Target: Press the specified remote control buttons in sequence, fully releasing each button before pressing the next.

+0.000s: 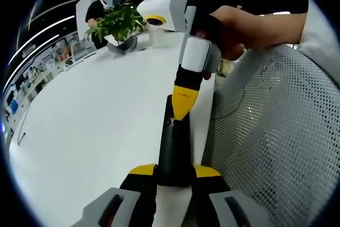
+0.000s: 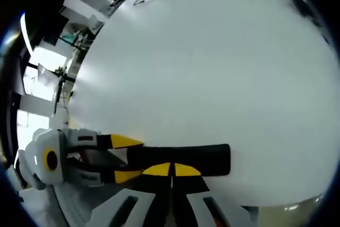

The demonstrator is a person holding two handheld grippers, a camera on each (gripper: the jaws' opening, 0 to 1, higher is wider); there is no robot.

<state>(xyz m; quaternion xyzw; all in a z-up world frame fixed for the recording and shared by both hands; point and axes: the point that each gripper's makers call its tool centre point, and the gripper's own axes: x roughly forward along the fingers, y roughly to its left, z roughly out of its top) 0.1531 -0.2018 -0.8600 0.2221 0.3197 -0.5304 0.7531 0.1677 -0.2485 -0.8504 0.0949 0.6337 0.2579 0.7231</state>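
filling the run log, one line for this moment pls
left gripper: shut on remote | right gripper: shut, tip on remote | white table | plant behind

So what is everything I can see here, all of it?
Slim black plastic remote control: one, black, lying on the table, held at one end by the left tool.
Round white table: one, white, under everything.
Leafy green potted plant: one, green, far side of the table.
White mesh chair back: one, white, beside the table.
Seated person: one, dark top, behind the plant.
Left tool: one, grey with yellow tips, shut on the remote.
Right tool: one, white and yellow, tips together on the remote's face.
Hand: one, holding the right tool.
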